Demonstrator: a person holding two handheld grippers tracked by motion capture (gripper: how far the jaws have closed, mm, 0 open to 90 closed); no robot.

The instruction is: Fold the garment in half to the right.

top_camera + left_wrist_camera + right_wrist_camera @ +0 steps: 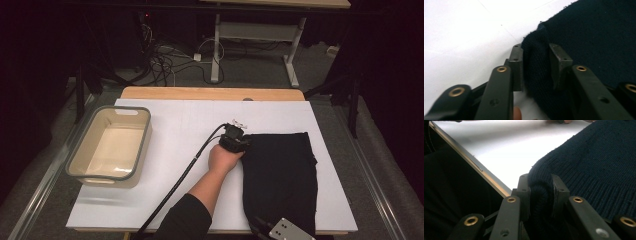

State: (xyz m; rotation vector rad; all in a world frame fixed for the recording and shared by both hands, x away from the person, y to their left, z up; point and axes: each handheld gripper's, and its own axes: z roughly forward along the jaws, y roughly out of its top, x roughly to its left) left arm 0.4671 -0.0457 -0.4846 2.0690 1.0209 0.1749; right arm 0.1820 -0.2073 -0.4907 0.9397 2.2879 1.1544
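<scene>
**Both grippers pinch the dark knit**

From the high view I see no brand, label or writing I can read. The knit (pixel 282 177) lies flat on the right half of the white table (pixel 175 150), a dark, roughly rectangular piece running from mid-table to the near edge. My left gripper (pixel 239 141) sits at its far left corner, my hand (pixel 225 159) just behind it and the cable trailing back toward me. My right gripper (pixel 270 229) is at the knit's near edge, at the bottom of the frame, its grey plate showing. A bin (pixel 111 146), beige with a grey rim and rounded corners, stands well apart on the left side of the table.

In the left gripper view, the jaws are closed most of the way on a raised fold of the knit (pixel 536 65), which fills the narrow gap between the pads (pixel 516 65). The rest of the fabric spreads flat to the right, fuzzy and dark navy; the white table (pixel 461 37) is smooth and matte.

In the right gripper view, the jaws are clamped on a bunched roll of the knit (pixel 541 192), squeezed tight between the pads (pixel 524 195). Beyond it the fabric shows clear ribbing along its hem. The table (pixel 506 150) has a pale wooden edge strip running just left of the jaws.
</scene>
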